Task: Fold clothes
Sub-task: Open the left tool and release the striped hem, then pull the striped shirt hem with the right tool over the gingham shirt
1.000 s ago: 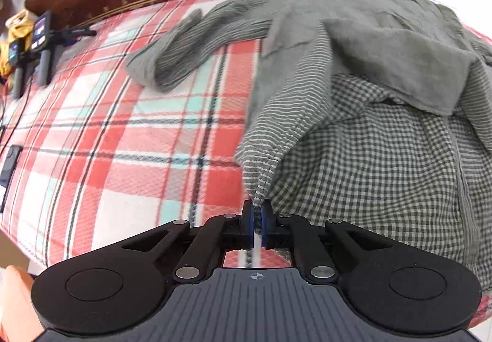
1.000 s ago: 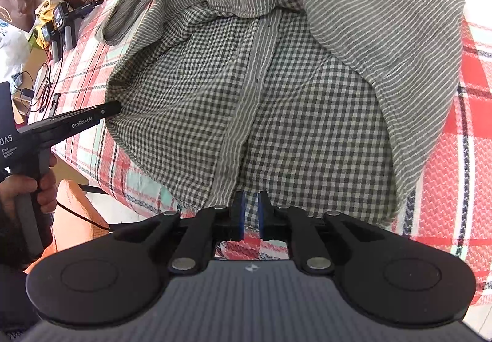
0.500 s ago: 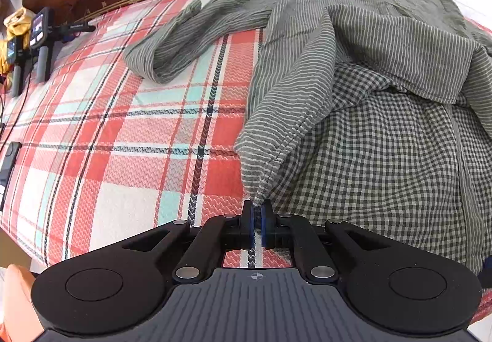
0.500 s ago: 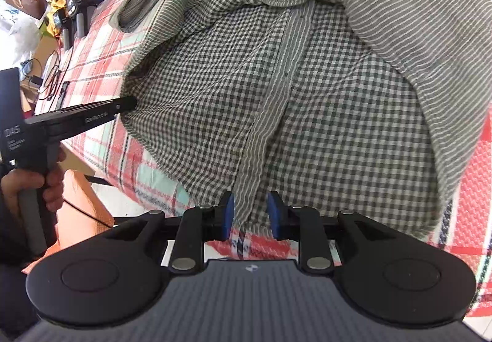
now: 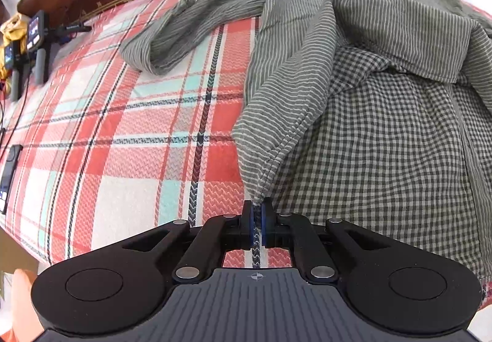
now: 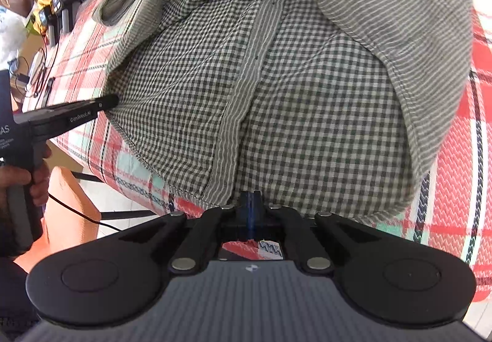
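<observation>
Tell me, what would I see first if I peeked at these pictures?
A big rumpled shirt, striped outside and checked inside, lies spread over a bright red plaid blanket on a bed. At the near edge, the left gripper pinches the shirt's striped corner, and the right gripper is shut at its checked hem.

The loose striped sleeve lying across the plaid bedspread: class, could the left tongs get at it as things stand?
Probably not yet: the left tongs are shut on the shirt's hem corner. The sleeve itself lies uncovered on the bedspread.
</observation>
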`<state>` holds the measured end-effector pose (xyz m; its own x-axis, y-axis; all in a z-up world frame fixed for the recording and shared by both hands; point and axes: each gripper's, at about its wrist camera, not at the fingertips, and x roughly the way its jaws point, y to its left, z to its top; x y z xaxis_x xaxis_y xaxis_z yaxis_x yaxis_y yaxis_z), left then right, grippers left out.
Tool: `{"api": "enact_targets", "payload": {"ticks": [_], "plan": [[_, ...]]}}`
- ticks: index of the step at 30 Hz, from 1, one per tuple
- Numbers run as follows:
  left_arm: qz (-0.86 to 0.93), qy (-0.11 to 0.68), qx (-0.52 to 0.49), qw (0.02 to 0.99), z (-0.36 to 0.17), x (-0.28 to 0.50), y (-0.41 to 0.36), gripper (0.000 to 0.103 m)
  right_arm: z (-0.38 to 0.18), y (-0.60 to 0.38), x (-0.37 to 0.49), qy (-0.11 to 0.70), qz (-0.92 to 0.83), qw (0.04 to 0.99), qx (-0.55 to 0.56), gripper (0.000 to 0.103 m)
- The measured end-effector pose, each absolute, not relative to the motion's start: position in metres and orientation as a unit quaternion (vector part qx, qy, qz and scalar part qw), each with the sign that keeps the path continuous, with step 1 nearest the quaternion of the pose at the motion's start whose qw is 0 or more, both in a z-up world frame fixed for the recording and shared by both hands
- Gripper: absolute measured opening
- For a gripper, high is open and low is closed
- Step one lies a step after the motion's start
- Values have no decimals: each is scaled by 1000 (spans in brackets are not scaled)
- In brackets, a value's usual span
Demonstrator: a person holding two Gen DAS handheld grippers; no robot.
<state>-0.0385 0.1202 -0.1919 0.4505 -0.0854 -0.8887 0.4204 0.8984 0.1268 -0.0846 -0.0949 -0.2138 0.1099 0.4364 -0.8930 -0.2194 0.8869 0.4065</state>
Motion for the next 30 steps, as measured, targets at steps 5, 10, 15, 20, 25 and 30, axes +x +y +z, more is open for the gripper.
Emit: {"api": "enact_targets", "payload": {"ticks": [5, 10, 15, 20, 25, 30], "plan": [[-184, 514, 143, 826, -175, -41, 133, 35, -193, -112, -78, 581, 204, 778, 124, 8], [-220, 484, 134, 836, -141, -45, 126, 39, -180, -127, -55, 537, 163, 817, 130, 15], [-274, 451, 154, 836, -140, -41, 77, 47, -186, -140, -41, 519, 83, 849, 60, 28], [-279, 452, 195, 824, -170, -32, 38, 47, -197, -138, -36, 519, 79, 851, 15, 30], [-266, 454, 229, 819, -188, -31, 30, 47, -202, -124, -34, 515, 96, 851, -46, 30], [-233, 484, 223, 813, -207, -19, 48, 54, -210, -117, -33, 520, 92, 844, -94, 14]]}}
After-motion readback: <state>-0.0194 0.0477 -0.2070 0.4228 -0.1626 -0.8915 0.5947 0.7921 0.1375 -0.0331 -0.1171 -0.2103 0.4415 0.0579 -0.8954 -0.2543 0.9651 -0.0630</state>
